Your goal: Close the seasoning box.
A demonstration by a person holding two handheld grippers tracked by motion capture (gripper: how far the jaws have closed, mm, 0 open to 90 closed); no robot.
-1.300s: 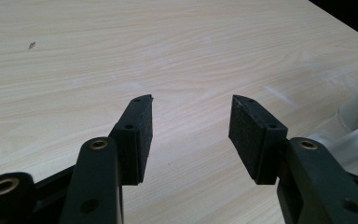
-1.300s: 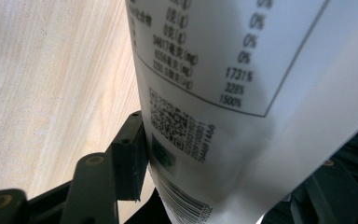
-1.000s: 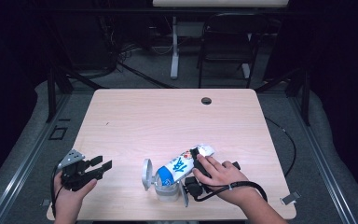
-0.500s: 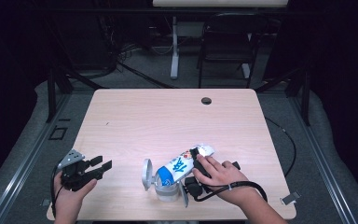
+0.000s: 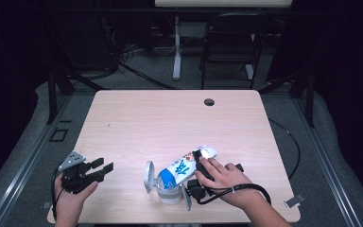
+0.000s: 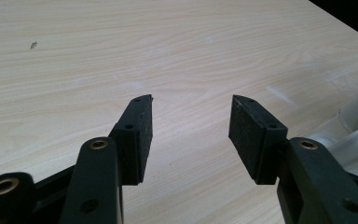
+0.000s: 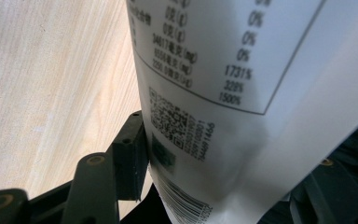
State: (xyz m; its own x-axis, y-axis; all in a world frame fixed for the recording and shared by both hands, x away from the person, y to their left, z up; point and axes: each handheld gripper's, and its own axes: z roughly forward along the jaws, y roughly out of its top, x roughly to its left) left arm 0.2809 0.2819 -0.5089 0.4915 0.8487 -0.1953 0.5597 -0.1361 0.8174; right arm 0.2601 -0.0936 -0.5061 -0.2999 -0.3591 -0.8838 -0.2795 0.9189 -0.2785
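**Pouch tilts from 2 o'clock down to the container at 8 o'clock**

Wooden table (image 5: 137, 123) stands in a dark room and is mostly bare. Near its front edge, at about 6 o'clock, a white pouch (image 5: 185, 166) with blue print lies slanted; its long axis runs from 2 o'clock down to 8 o'clock, and the lower end meets a clear container (image 5: 169, 191) with an open round lid (image 5: 148, 176). At 4 o'clock from the container, the right gripper (image 5: 196, 182) clamps the pouch; the right gripper view has the pouch wall against one pad. Far at 9 o'clock, the left gripper (image 5: 105, 166) rests with jaws apart and nothing between them, pointing toward the container. The right hand is clearly nearer.
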